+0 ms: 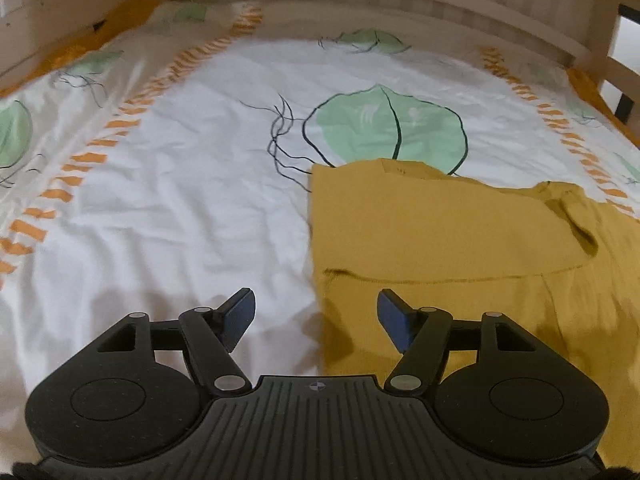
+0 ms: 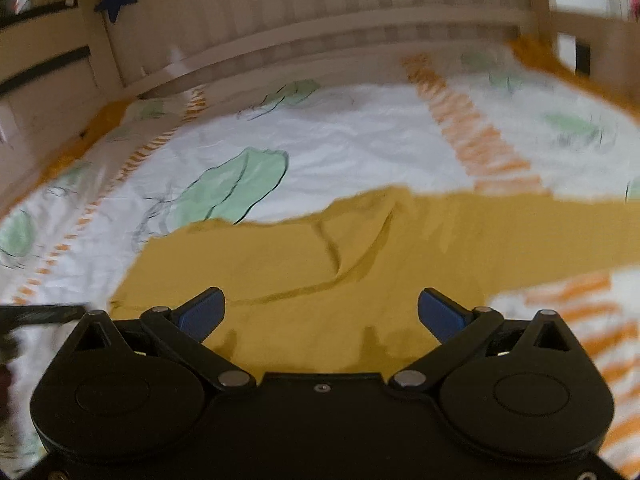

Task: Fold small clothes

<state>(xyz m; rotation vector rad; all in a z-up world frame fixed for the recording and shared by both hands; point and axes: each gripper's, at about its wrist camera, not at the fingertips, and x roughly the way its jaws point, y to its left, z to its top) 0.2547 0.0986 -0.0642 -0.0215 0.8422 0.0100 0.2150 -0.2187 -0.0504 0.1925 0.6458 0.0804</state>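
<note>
With the jaws of both the left gripper [image 1: 316, 312] and the right gripper [image 2: 322, 314] released and empty, the mustard garment [image 1: 440, 232], lying partly folded at the lower right on the bed sheet [image 1: 180, 200], is best gripped at its edges, evenly.

Your mustard-yellow garment [image 1: 420, 216] lies flat on the leaf-print bedsheet [image 1: 180, 208]; one part is folded over its body, one sleeve stretched out sideways.
</note>
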